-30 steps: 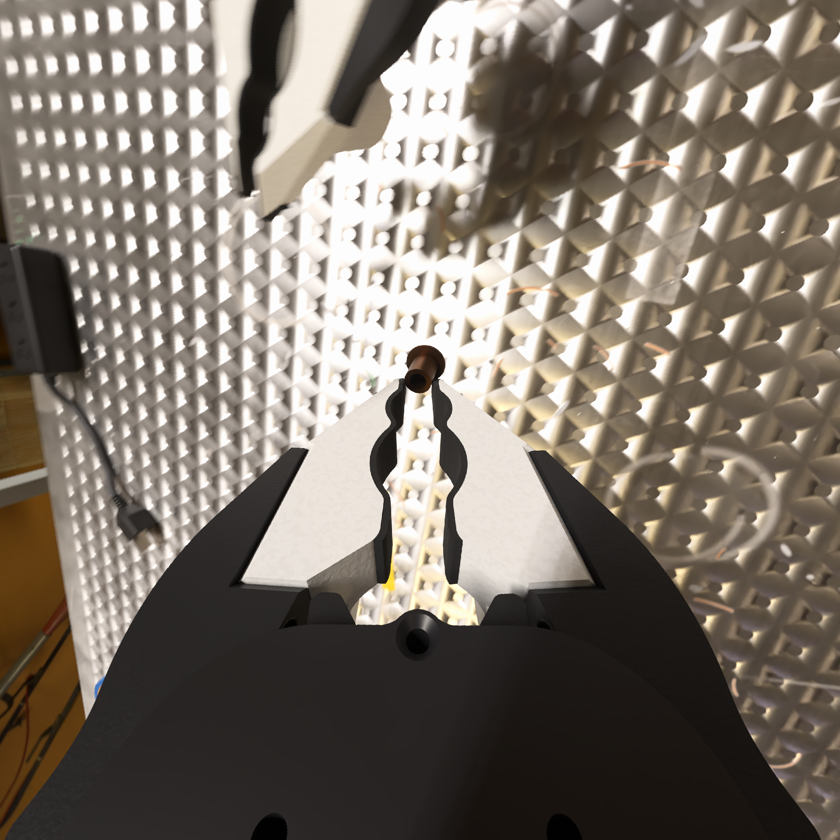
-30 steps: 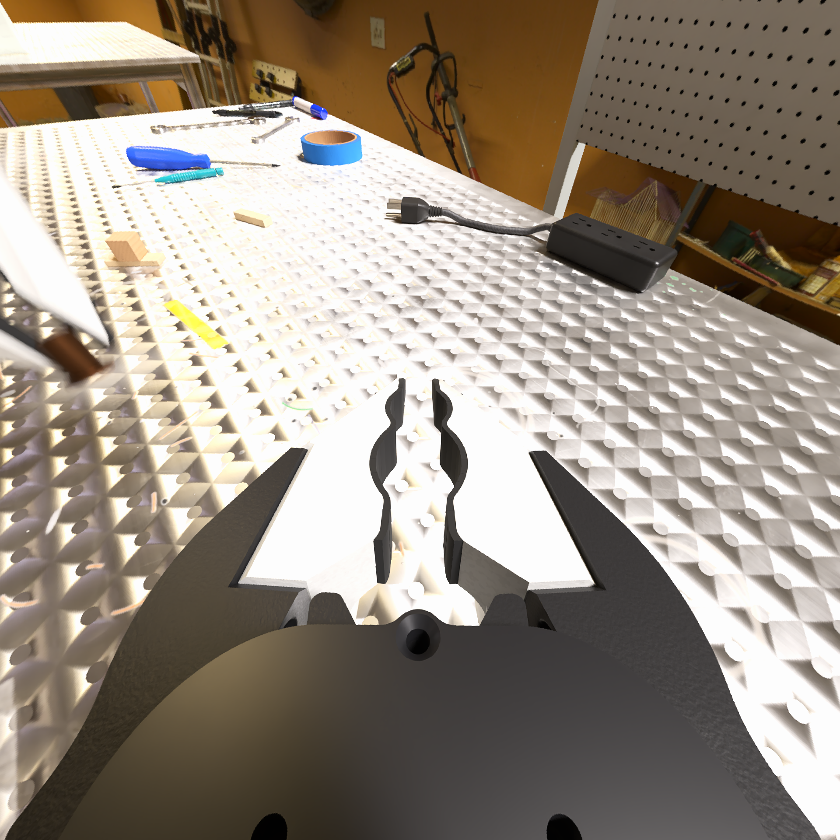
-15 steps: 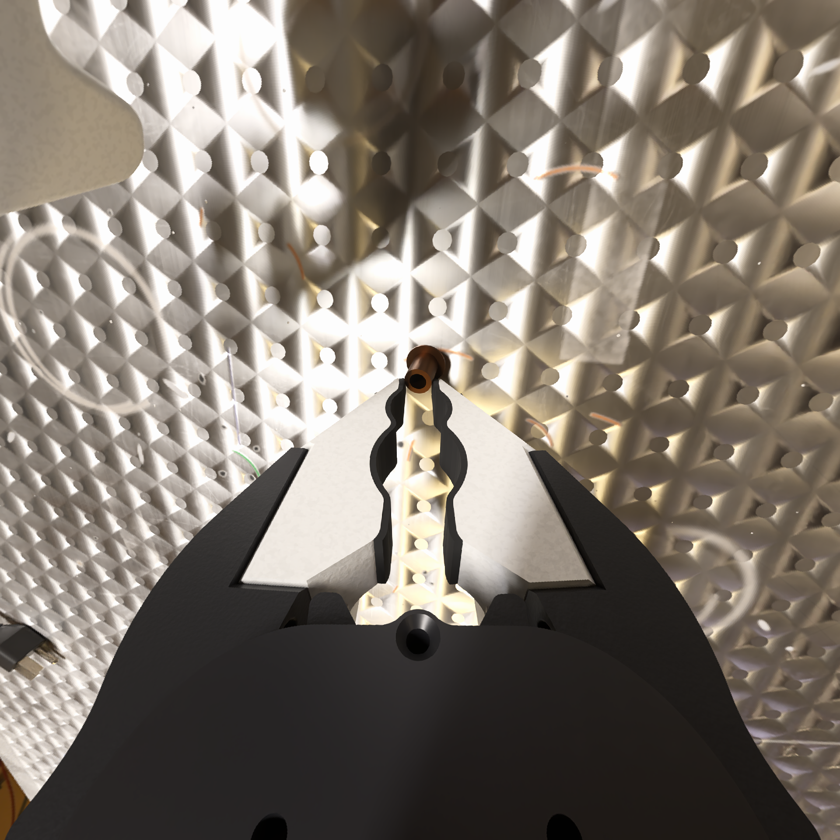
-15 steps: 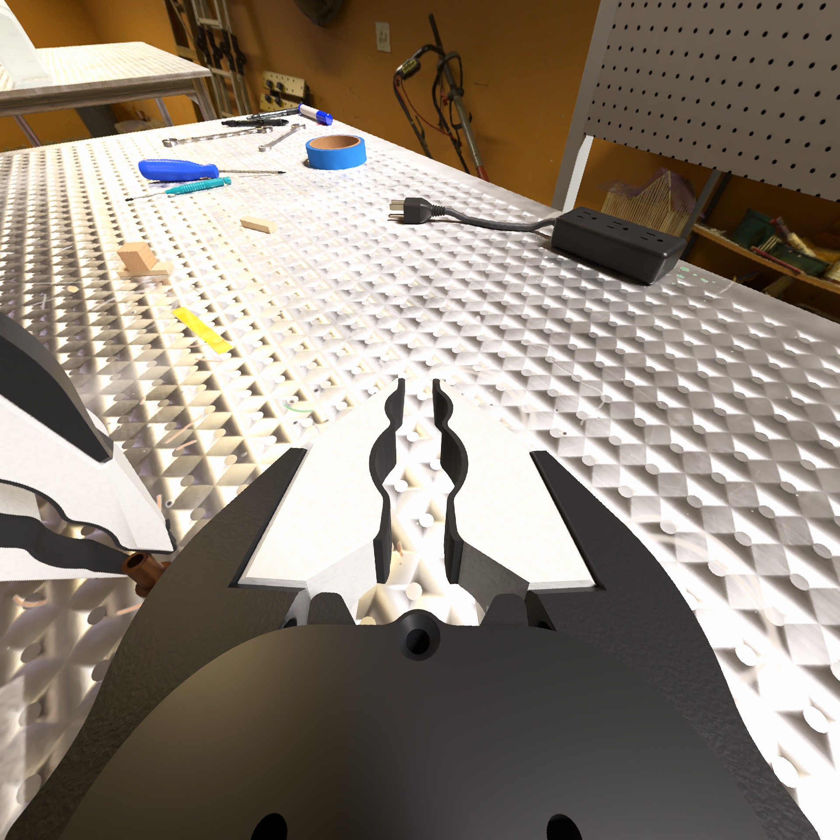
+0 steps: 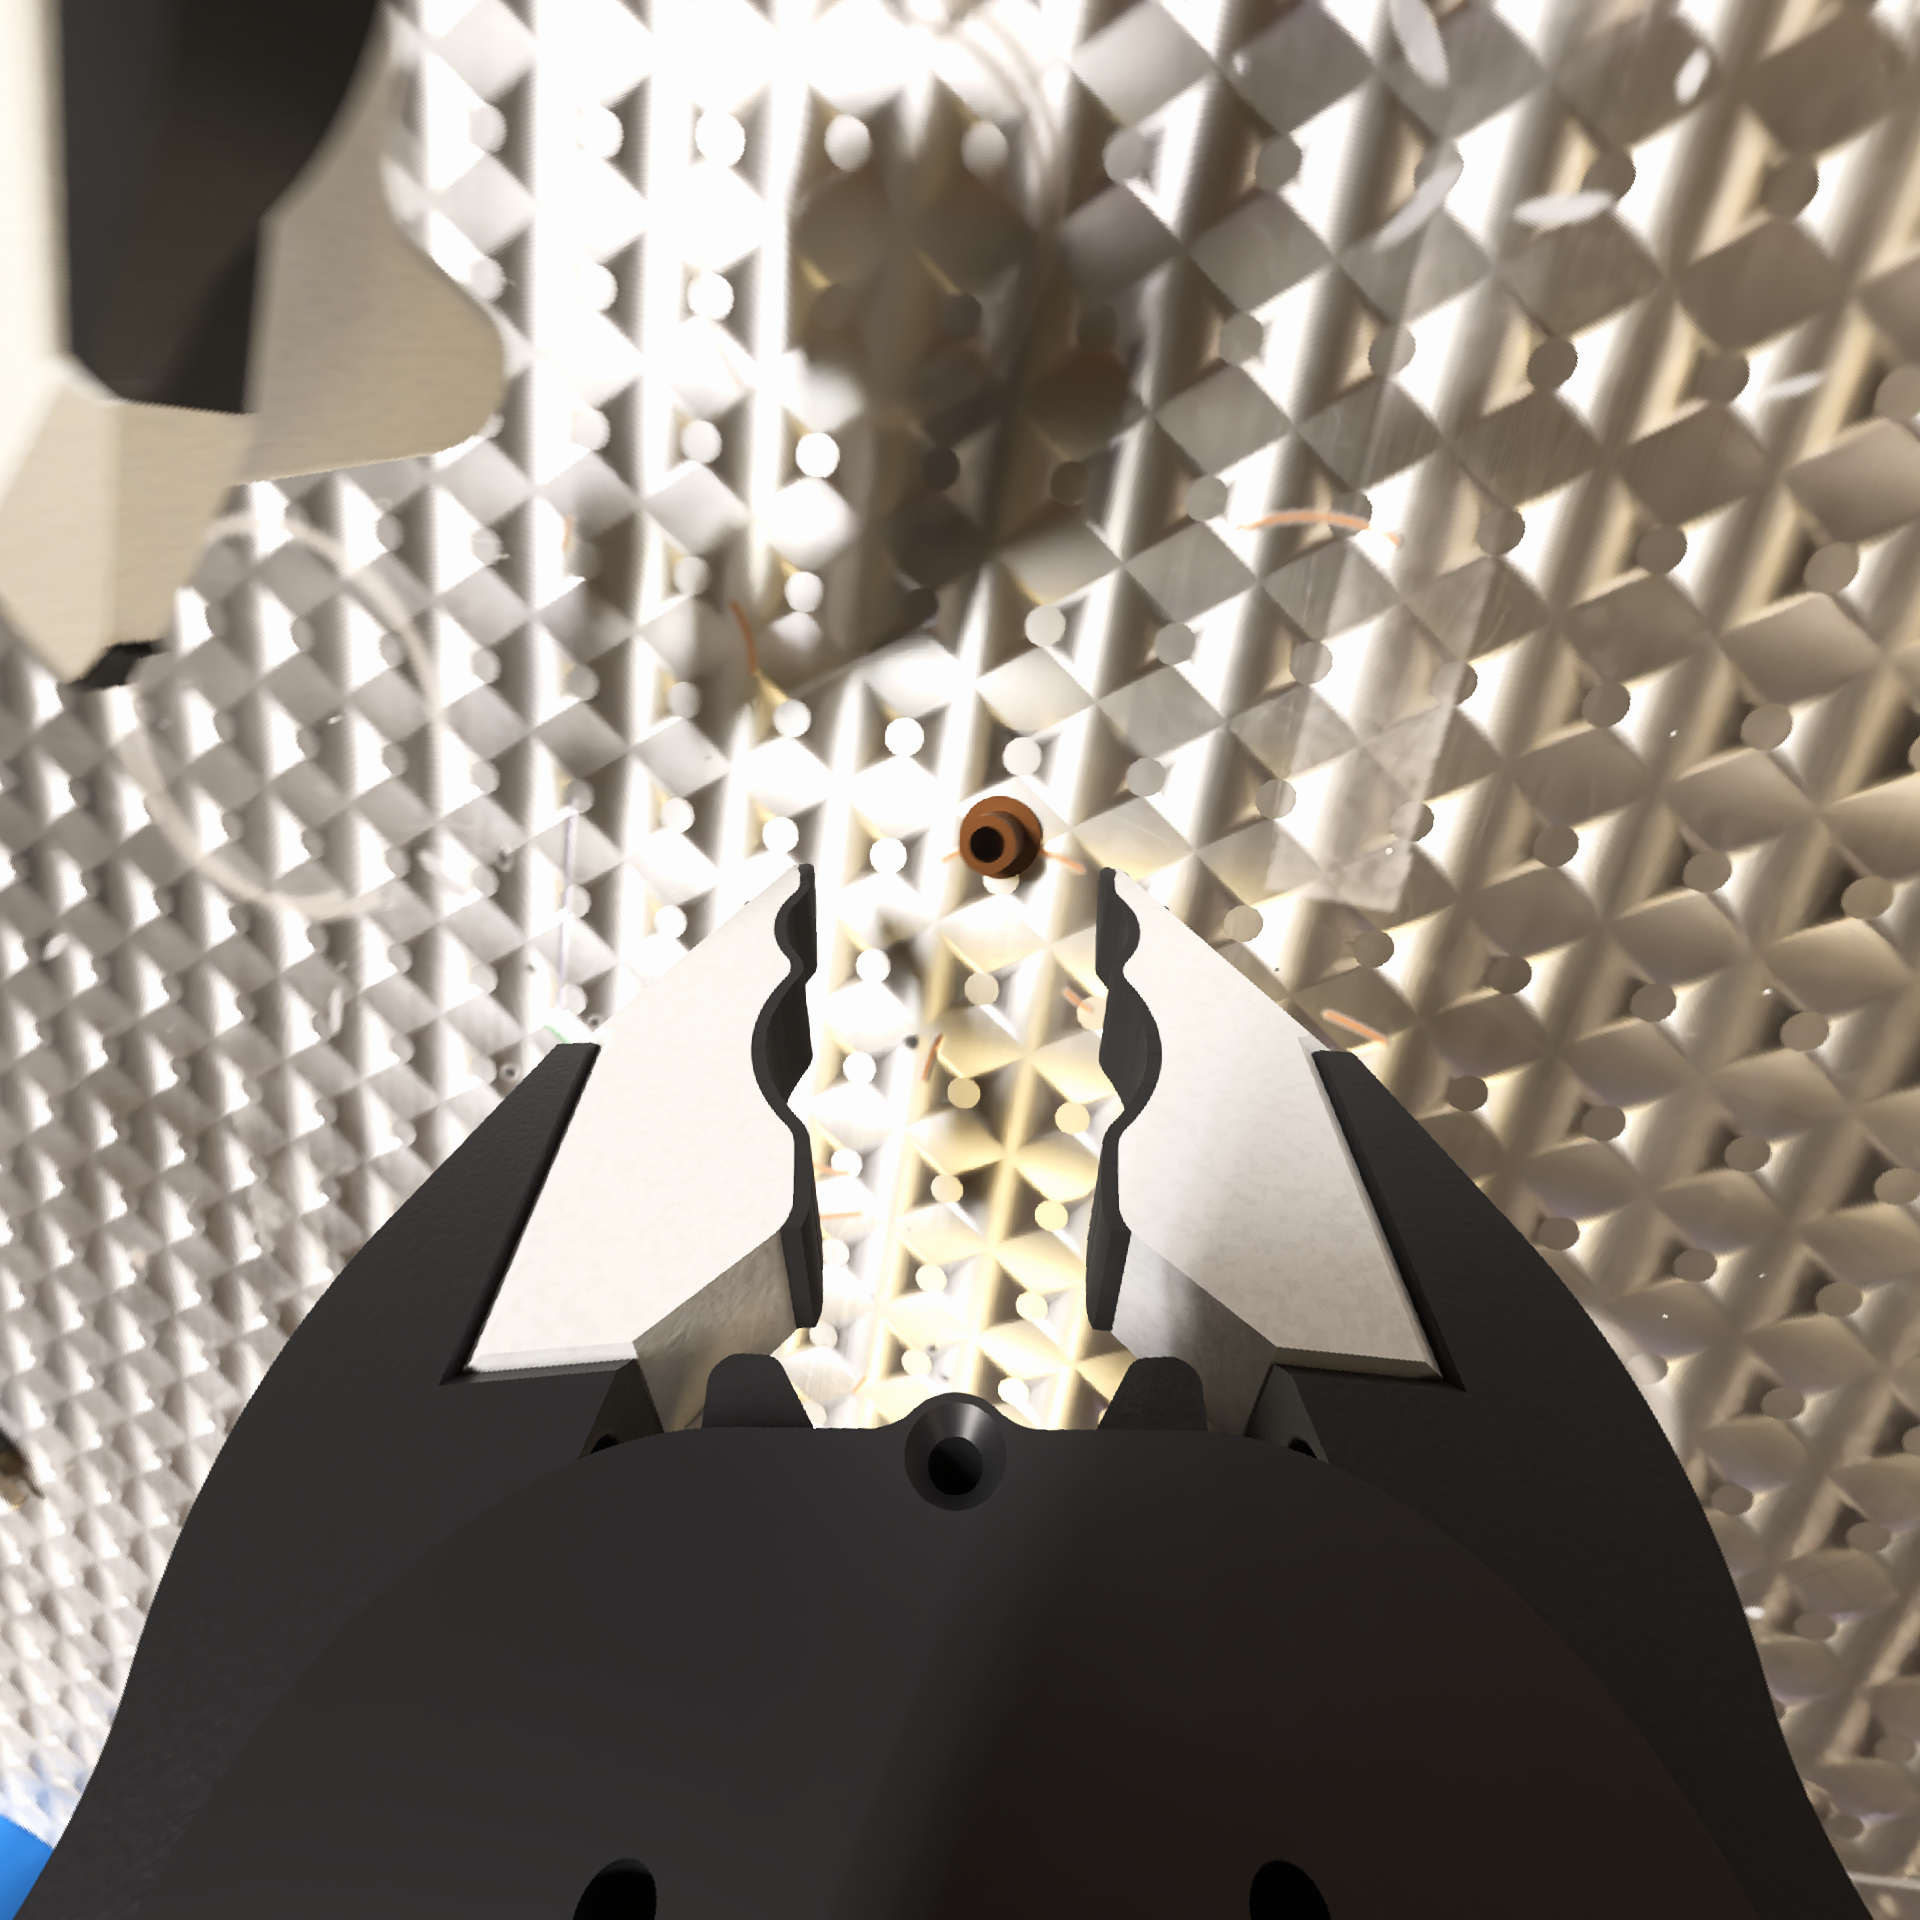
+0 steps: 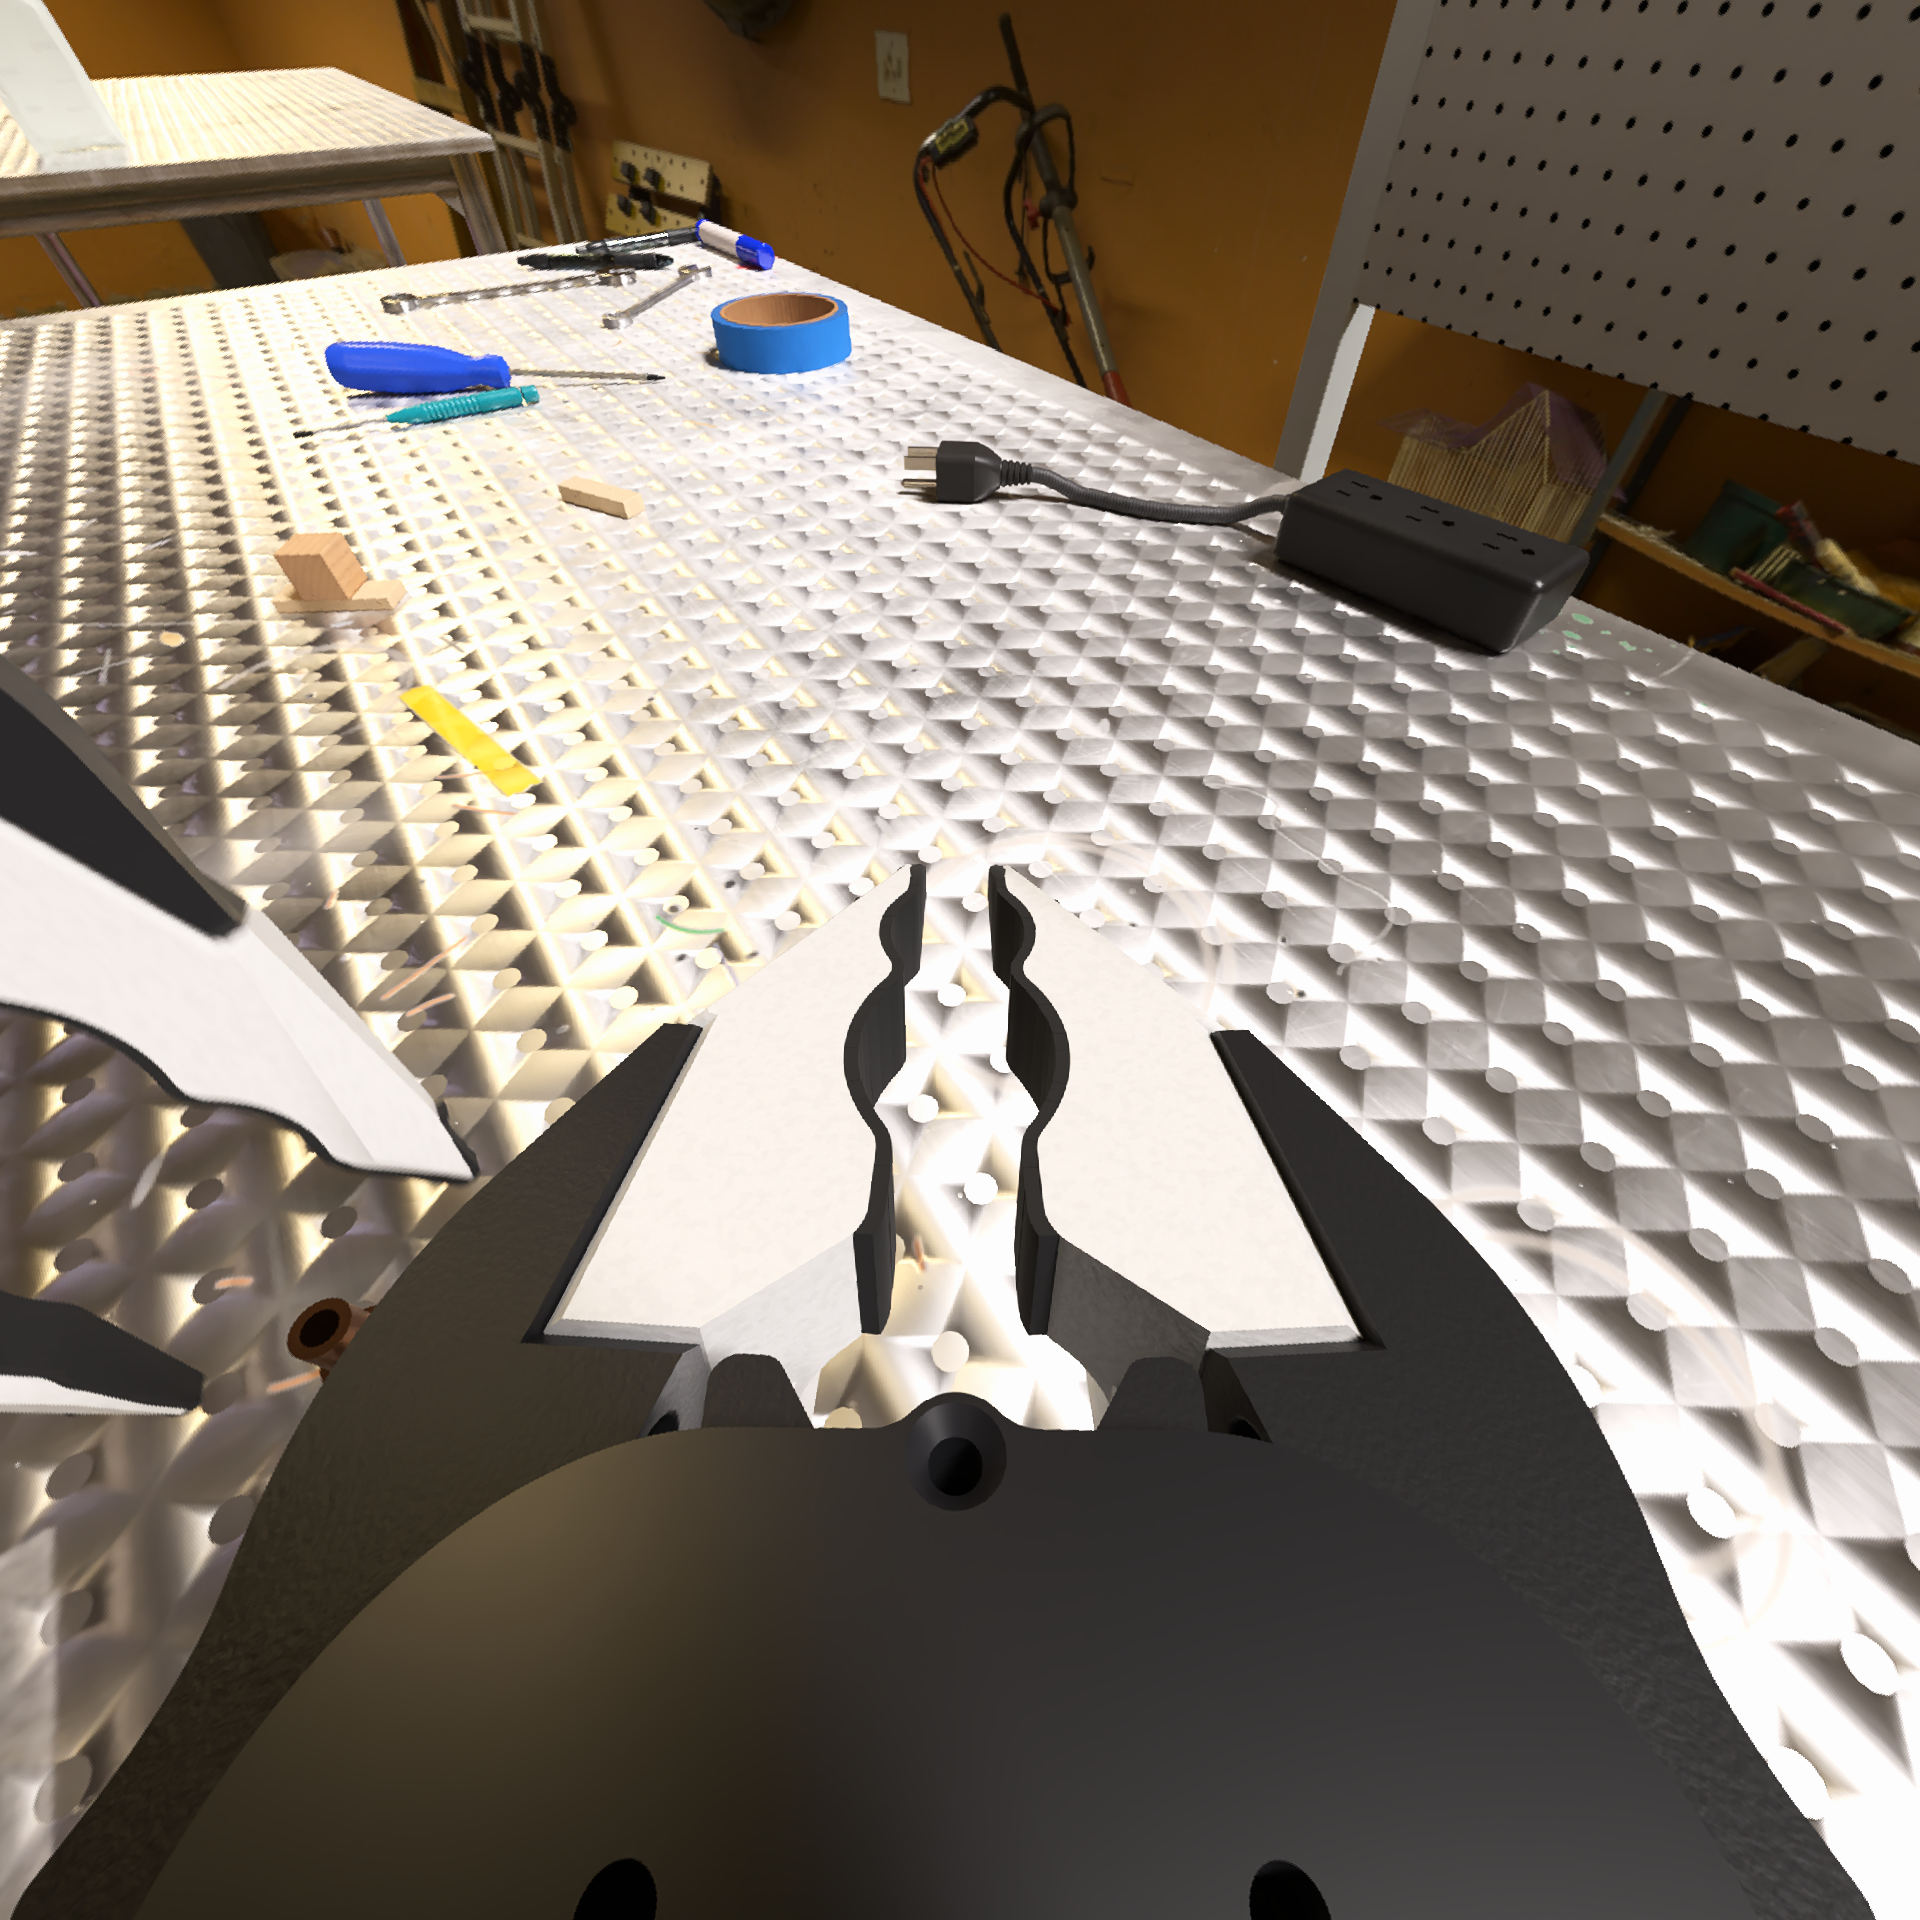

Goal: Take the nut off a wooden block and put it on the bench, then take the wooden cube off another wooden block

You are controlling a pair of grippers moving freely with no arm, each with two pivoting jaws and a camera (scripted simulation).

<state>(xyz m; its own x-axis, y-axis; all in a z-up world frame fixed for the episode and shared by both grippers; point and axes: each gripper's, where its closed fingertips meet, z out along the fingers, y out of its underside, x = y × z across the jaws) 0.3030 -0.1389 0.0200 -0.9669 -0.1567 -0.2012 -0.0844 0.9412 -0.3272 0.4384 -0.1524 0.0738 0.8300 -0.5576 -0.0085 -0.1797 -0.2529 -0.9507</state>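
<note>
The small brown nut [image 5: 997, 844] lies on the metal bench [image 5: 1455, 727], just beyond the tips of my left gripper [image 5: 956, 883], which is open and empty above it. In the right wrist view the nut [image 6: 324, 1330] sits at the lower left between the left gripper's fingers [image 6: 260, 1039]. My right gripper [image 6: 954, 878] is shut and empty, low over the bench. A wooden cube [image 6: 317, 561] stands on a flat wooden block [image 6: 358, 603] far left of it. A second small wooden block [image 6: 601, 497] lies bare behind.
A yellow strip [image 6: 468, 743] lies between the cube and my grippers. Blue tape [image 6: 781, 330], two screwdrivers [image 6: 416, 366], wrenches [image 6: 509, 296] and a marker lie at the far end. A black power strip [image 6: 1423, 556] with its cord is at the right edge.
My left gripper has opened and let go of the nut, which now rests on the bench. The right gripper stays shut and has shifted only slightly.
</note>
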